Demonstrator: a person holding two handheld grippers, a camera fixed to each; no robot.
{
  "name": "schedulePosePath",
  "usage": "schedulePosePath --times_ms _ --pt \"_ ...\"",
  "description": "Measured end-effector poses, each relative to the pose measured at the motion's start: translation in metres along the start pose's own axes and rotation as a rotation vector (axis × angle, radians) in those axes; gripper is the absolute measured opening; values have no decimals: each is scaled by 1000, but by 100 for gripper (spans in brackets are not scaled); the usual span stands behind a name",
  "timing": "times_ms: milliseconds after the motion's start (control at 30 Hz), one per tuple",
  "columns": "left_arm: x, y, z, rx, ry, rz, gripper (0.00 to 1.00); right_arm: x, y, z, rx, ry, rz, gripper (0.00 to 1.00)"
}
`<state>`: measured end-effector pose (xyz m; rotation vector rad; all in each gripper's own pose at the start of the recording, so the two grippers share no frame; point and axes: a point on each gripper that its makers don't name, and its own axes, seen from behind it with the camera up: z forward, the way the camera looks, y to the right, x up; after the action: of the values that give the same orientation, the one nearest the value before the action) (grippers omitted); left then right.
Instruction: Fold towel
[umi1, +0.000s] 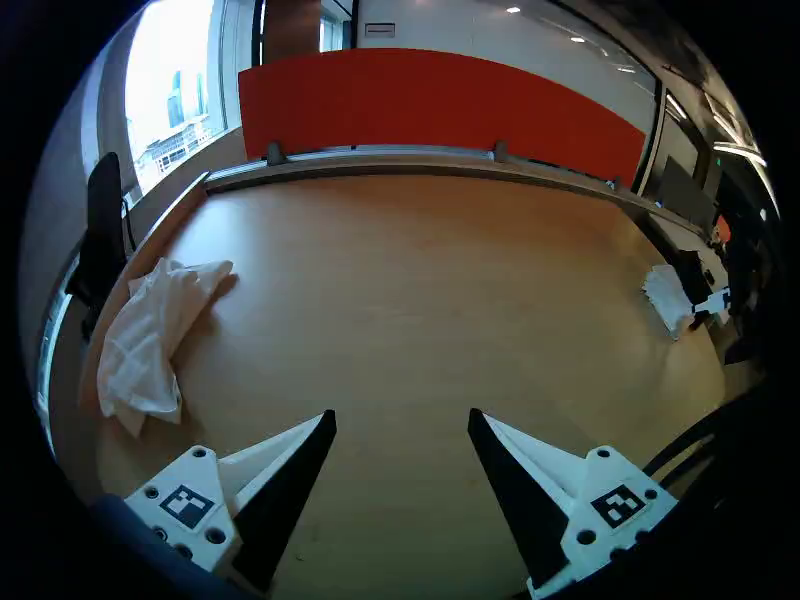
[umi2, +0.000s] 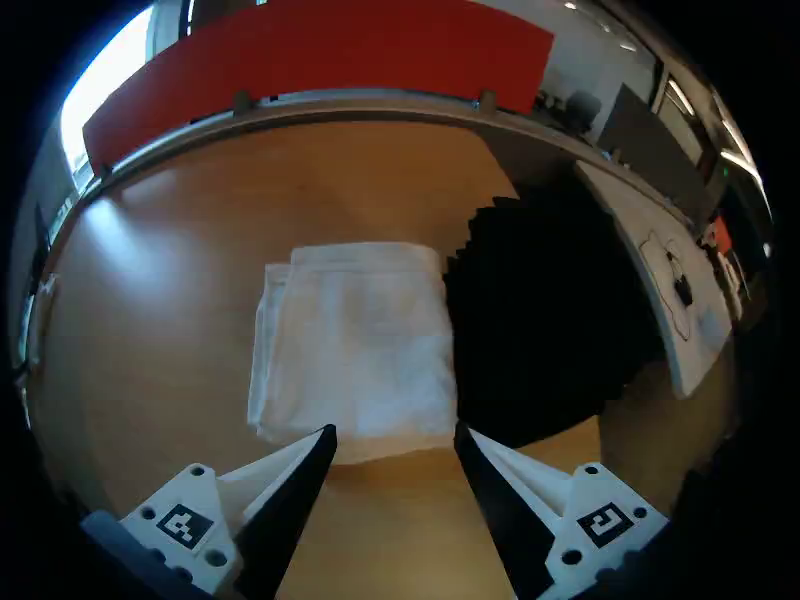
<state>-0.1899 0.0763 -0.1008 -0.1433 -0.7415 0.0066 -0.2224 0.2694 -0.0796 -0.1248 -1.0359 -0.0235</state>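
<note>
- Right gripper fingertips sit nearest the lens in the right gripper view. The jaws stand spread and grip nothing.
- Just past those tips lies the folded towel, flat on the wooden table. Its edge farthest from the red partition sits right at the tips, between them; I cannot tell whether they touch it.
- By my reading its long axis runs toward the partition, in line with the fingers. Stacked layers show along one long side, so this piece looks finished.
- On the other long side is a black, jagged-edged patch; what it is I cannot tell.
- Left gripper is likewise spread wide and empty, over bare table, pointing at the partition.
- A crumpled towel lies well apart from it, at the table's edge, out toward the partition's window end.
- That heap stretches roughly toward the partition, one end loose and spread.
- If it is the next piece to fold, the left gripper looks the nearer one; it would have to swing toward the window end before closing on a corner.
</note>
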Motion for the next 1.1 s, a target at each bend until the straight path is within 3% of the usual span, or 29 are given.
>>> schedulePosePath --times_ms 267,467,1100 --pt "2 -2 -1 1 7 -2 98 8 -8 -7 3 41 56 91" --pt "3 -4 -1 1 10 -4 98 22 -15 -14 1 110 90 91" --pt "7 -1 -3 -5 25 -1 98 91 -21 -57 -62 527 166 91"
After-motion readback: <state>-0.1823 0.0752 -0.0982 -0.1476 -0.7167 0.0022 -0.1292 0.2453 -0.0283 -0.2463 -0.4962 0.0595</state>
